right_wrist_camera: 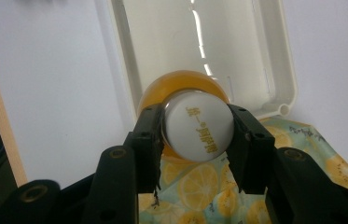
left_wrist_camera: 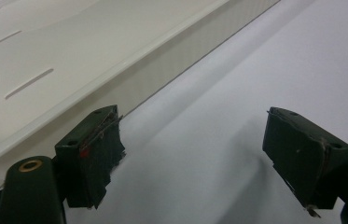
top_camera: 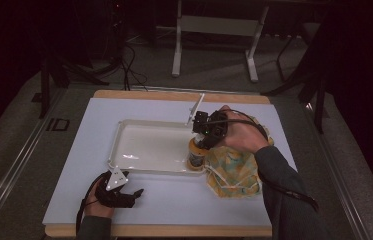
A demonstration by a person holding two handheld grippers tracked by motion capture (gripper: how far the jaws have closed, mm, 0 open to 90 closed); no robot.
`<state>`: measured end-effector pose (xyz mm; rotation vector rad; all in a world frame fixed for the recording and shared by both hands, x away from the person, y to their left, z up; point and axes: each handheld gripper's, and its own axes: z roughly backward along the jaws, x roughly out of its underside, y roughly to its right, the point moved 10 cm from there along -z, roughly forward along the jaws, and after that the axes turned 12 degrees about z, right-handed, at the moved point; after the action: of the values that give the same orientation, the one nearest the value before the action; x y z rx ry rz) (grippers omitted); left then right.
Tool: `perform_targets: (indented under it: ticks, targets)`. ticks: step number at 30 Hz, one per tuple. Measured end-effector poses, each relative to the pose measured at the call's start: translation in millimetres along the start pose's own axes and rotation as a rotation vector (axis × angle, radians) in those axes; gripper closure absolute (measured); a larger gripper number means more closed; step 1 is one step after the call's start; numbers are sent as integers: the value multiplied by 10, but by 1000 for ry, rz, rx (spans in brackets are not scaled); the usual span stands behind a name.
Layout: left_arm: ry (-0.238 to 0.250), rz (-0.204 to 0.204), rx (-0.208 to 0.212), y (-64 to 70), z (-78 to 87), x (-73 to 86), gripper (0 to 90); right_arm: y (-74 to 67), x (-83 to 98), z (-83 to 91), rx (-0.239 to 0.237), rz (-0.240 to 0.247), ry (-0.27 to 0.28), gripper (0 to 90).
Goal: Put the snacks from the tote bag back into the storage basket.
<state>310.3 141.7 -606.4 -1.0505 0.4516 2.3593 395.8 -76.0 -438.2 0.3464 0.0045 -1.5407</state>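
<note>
Right claw (right_wrist_camera: 198,135) clamped on the orange bottle's white cap (right_wrist_camera: 199,127); left claw (left_wrist_camera: 192,158) wide apart, empty.

Setting: recording lab or studio. Evidence: white board (top_camera: 139,200) laid on a wooden table (top_camera: 174,231) at frame centre; dark curtained surround; grey carpet; loose cables (top_camera: 130,70) upper left; metal stand legs (top_camera: 214,50) top centre.
</note>
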Motion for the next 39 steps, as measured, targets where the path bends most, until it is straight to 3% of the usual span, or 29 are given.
perform_targets:
  ticks: [16, 26, 31, 39]
  targets:
    - [1, 3, 1, 1, -1, -1, 195, -58, 30, -123, -33, 15, -37, 589]
    - [1, 4, 1, 2, -4, -1, 194, -55, -42, -178, -47, -11, -43, 587]
    - [-1, 2, 0, 1, -4, 0, 195, -63, -62, -183, -45, -2, -48, 584]
    - [-1, 3, 1, 3, -5, 0, 195, -77, -85, -226, -45, 4, -41, 512]
